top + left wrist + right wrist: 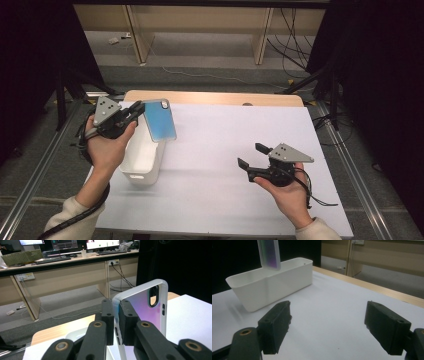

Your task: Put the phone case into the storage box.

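Observation:
A phone case (161, 120) with a white rim and a blue-violet sheen hangs in the air above the white bin (142, 160) at the table's left. My left gripper (136, 111) is shut on the case's edge; in the left gripper view the two pads pinch the rim of the case (147, 310) between them, at the gripper's tips (116, 320). My right gripper (250, 156) rests low over the white table (225, 135) at the right, open, with nothing between its fingers. In the right gripper view its jaws (328, 327) frame bare table, with the bin (272, 287) and the case's lower end (269, 253) beyond.
A white sheet covers the table; a wooden strip (215, 98) shows at its far edge. Metal rails run along both sides. Desks and cables (290, 40) stand on the floor behind.

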Demonstrator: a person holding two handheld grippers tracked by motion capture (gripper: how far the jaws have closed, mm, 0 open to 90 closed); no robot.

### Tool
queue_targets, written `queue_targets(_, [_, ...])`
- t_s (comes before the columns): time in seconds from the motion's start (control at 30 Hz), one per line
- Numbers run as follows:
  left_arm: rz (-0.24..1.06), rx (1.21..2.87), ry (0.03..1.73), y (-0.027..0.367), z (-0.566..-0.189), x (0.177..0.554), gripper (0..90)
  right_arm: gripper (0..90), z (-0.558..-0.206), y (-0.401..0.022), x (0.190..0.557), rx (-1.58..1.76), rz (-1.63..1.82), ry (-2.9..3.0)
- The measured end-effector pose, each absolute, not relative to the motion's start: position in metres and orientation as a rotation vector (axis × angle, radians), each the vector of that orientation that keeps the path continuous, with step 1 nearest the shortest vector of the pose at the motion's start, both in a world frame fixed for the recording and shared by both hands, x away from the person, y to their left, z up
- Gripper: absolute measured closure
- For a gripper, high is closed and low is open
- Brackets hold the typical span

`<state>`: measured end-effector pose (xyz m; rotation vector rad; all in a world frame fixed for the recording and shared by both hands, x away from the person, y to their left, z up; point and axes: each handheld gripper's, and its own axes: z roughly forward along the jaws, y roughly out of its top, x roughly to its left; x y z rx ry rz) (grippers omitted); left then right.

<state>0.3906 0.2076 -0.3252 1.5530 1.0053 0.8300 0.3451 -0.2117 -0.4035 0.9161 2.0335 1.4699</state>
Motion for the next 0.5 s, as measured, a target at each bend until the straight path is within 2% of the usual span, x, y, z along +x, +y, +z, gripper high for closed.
queue_targets(0.5, [0.838, 1.539, 1.024, 0.219, -0.324, 0.395, 82.9, 21.9, -0.406, -0.221, 0.343, 0.92, 1.453, 2.019])
